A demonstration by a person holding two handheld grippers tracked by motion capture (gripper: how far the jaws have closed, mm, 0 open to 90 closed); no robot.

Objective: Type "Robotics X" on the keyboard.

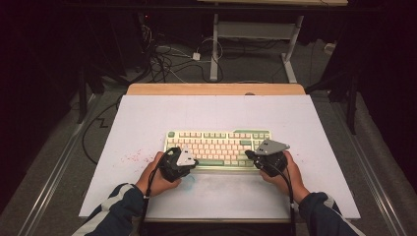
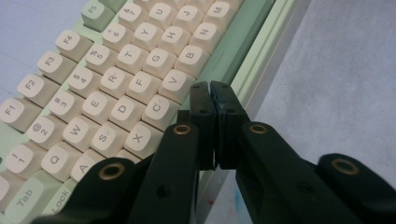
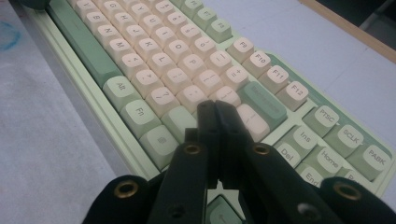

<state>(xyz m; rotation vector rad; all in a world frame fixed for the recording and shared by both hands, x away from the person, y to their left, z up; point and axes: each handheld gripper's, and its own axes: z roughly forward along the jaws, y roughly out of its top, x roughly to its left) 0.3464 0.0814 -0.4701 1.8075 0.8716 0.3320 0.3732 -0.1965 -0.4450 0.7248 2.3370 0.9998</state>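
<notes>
Centrally placed on the white bench (image 1: 147, 118): a green and cream keyboard (image 1: 219, 142), lying flat, long side toward the person. Left claw (image 1: 193, 162) held at the keyboard's near left corner, right claw (image 1: 249, 155) at its near right corner, each gripped by a hand (image 1: 156, 178) coming up from the near bench edge, sleeves dark with pale stripes. Seen from above, little more than black bodies and grey three-cornered plates over the keyboard's front row; tips hard to make out there. Shown far better in the left gripper view: left claw (image 2: 210, 87) pressed together, pads meeting with nothing between, tips poised over the green front strip of the keyboard (image 2: 140, 70) just beside the V and C keys (image 2: 156, 108); whether touching the strip, cannot tell. Likewise in the right gripper view: right claw (image 3: 212, 105) pressed together, empty, tips over the keyboard (image 3: 154, 56) among the cream keys right of the letter block, near the dark green wide key (image 3: 261, 103); contact with a key not certain. Also given by the high view alone: faint red speckles (image 1: 133, 157) on the bench left of the keyboard, a wooden edge (image 1: 216, 89) beyond it, cables (image 1: 167, 59) on the floor farther off. Blue smudge (image 3: 7, 35) on the bench near the keyboard's front, caught in the right gripper view.
</notes>
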